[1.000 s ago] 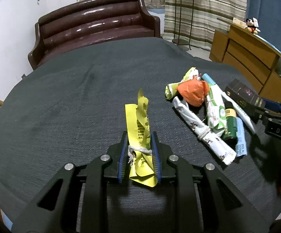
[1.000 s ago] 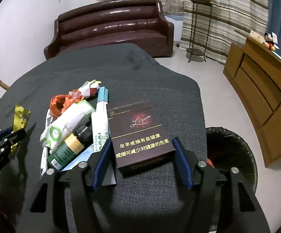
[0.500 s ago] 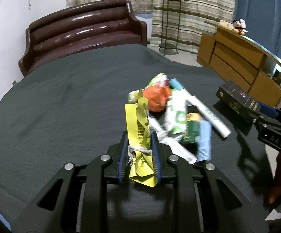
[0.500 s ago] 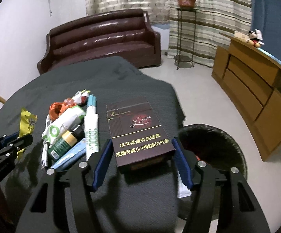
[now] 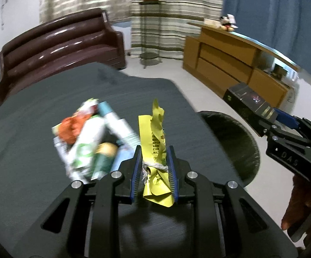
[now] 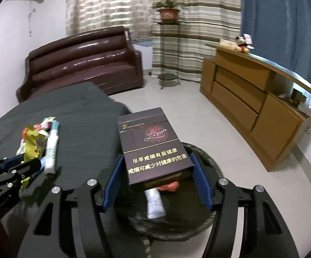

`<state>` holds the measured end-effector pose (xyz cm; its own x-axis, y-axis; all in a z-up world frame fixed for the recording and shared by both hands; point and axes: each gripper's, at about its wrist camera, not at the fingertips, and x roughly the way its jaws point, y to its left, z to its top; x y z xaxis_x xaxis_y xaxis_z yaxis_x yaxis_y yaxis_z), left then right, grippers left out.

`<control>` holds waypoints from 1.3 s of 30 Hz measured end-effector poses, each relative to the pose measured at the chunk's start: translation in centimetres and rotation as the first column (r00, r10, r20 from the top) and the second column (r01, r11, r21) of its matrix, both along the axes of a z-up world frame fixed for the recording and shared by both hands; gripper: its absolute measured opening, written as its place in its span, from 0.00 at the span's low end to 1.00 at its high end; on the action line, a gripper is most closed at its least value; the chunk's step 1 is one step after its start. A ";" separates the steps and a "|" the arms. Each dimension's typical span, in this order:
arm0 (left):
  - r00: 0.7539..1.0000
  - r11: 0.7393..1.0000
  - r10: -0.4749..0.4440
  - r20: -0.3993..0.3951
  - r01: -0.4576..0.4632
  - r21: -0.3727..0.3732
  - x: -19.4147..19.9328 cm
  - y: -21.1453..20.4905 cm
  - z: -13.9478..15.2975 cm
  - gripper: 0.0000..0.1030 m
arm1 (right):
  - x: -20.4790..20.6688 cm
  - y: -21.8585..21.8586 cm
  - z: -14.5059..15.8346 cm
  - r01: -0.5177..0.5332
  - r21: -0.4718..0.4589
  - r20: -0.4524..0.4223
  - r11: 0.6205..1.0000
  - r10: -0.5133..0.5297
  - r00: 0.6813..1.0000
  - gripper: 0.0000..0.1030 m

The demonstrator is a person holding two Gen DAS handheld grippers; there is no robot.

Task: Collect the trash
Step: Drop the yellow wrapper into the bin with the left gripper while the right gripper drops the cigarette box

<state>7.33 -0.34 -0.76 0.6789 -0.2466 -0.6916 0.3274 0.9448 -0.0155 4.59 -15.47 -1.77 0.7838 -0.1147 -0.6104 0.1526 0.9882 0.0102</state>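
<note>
Right wrist view: cigarette box (image 6: 153,148) clamped in right gripper (image 6: 157,179) above bin (image 6: 209,221).

A glossy brown leather sofa (image 6: 84,62) stands against the white wall (image 6: 47,17), striped curtains (image 6: 198,32) hang behind a plant stand (image 6: 168,53), and a wooden sideboard (image 6: 252,99) sits on pale floor (image 6: 177,99).

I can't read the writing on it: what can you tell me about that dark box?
The dark box is a flat maroon-black cigarette carton, seemingly cardboard, with a cursive logo and gold Chinese lettering. The right gripper clamps its near end between blue-padded fingers, holding it face-up above the black trash bin.
</note>
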 end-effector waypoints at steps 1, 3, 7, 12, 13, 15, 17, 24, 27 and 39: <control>1.000 1.000 -0.009 0.002 0.009 -0.001 0.1 -0.6 0.0 0.22 | 0.0 -0.4 0.0 0.009 0.001 0.000 1.000 -0.009 1.000 0.59; 1.000 1.000 -0.026 0.016 0.026 0.001 0.4 -2.2 0.1 0.22 | -0.1 -1.5 -0.2 0.029 0.005 -0.001 1.000 -0.029 1.000 0.59; 0.999 0.999 -0.041 0.021 0.041 0.007 1.0 -4.9 -0.4 0.22 | -0.3 -3.0 -0.4 0.053 0.019 0.001 0.998 -0.053 0.999 0.59; 0.998 0.998 -0.054 0.013 0.054 0.022 1.2 -7.0 -1.0 0.22 | -0.3 -3.9 -0.7 0.060 0.028 0.008 0.998 -0.060 0.998 0.59; 0.998 0.998 -0.057 0.010 0.057 0.026 1.4 -7.5 -1.2 0.22 | -0.4 -4.0 -0.8 0.059 0.028 0.009 0.998 -0.060 0.998 0.59; 0.998 0.998 -0.059 0.008 0.059 0.030 1.6 -7.9 -1.3 0.22 | -0.2 -4.2 -1.0 0.060 0.032 0.010 0.998 -0.061 0.998 0.59; 0.998 0.997 -0.062 0.007 0.062 0.036 2.0 -8.3 -1.4 0.22 | -0.1 -4.5 -1.2 0.060 0.044 0.010 0.997 -0.061 0.998 0.59; 0.998 0.996 -0.064 0.003 0.064 0.057 3.1 -9.8 -1.9 0.23 | 0.4 -4.7 -1.9 0.062 0.053 -0.002 0.997 -0.062 0.998 0.59; 0.998 0.996 -0.067 -0.010 0.067 0.065 3.5 -10.0 -2.0 0.27 | 0.8 -5.3 -2.4 0.061 0.073 -0.016 0.995 -0.060 0.998 0.60; 0.999 0.997 -0.053 -0.011 0.053 0.057 3.6 -9.9 -1.9 0.49 | 0.4 -6.0 -2.0 0.096 0.089 -0.008 0.991 -0.096 0.995 0.62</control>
